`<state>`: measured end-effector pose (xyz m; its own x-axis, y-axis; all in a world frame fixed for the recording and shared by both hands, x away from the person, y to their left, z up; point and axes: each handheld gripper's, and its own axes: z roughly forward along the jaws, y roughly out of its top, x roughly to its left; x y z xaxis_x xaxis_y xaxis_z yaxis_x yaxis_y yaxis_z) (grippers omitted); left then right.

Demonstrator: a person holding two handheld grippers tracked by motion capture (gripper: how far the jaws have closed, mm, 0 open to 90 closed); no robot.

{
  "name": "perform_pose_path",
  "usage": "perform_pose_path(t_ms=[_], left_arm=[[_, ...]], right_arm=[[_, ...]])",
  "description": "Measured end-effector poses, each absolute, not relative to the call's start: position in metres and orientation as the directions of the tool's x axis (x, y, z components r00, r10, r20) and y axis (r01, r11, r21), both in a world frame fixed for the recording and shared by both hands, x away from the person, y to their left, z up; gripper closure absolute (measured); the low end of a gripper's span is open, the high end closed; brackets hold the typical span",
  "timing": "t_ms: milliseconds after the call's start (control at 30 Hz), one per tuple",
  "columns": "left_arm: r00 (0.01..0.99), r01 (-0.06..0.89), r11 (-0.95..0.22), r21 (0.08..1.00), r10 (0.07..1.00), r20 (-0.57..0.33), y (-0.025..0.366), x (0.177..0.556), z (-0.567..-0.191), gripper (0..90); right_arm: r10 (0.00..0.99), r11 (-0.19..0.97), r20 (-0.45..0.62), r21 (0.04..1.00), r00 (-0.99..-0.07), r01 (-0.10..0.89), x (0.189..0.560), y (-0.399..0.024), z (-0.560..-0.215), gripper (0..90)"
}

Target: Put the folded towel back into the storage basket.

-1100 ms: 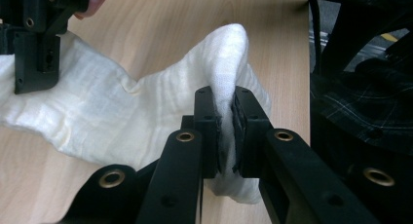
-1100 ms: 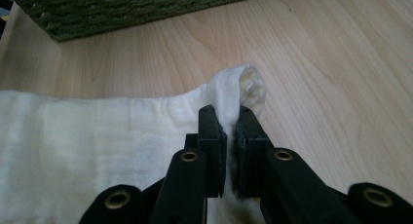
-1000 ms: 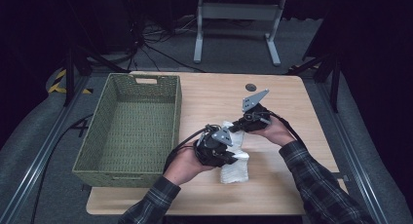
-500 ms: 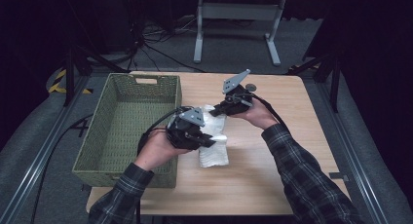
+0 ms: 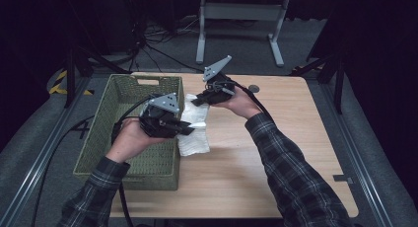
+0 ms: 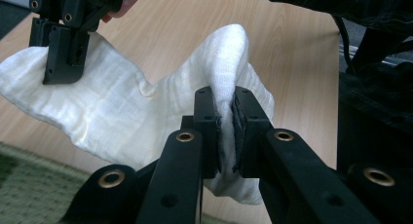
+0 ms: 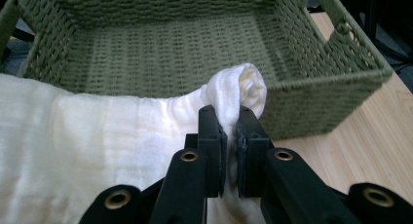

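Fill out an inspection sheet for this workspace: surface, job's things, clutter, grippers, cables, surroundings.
Surface: light wooden table, bare on its right half.
Job's things: white cloth held up between both grippers beside the green woven basket; basket holds nothing.
Clutter: small dark round disc near the far edge.
Grippers: left gripper shut on one fold of the cloth; right gripper shut on another.
Cables: black cable trails from the left gripper over the basket; more lie on the floor behind.
Surroundings: grey metal stand on dark floor.
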<state>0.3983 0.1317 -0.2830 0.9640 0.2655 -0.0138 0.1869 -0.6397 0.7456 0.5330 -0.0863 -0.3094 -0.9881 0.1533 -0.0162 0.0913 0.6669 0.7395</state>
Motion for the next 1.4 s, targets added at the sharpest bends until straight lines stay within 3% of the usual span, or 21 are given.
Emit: perform_pose_path(t_ms=[733,1333,1367,1400], left_arm=[[0.916,0.275,-0.620,0.734,0.401,-0.004,0.216,0.380,-0.291,82.3],[0.920,0.308,-0.654,0.691,0.389,-0.042,0.222,0.370,-0.314,81.6],[0.921,0.308,-0.654,0.692,0.388,-0.043,0.221,0.370,-0.315,81.2],[0.920,0.305,-0.650,0.696,0.390,-0.039,0.220,0.371,-0.316,73.7]], right_arm=[[0.071,0.678,-0.035,0.735,-0.997,0.022,0.541,0.010,-0.309,83.9],[0.045,0.693,-0.006,0.721,-0.999,0.027,0.534,0.025,-0.326,83.9],[0.043,0.692,-0.005,0.721,-0.999,0.026,0.534,0.025,-0.326,83.9],[0.044,0.692,-0.005,0.722,-0.999,0.027,0.533,0.025,-0.326,83.9]])
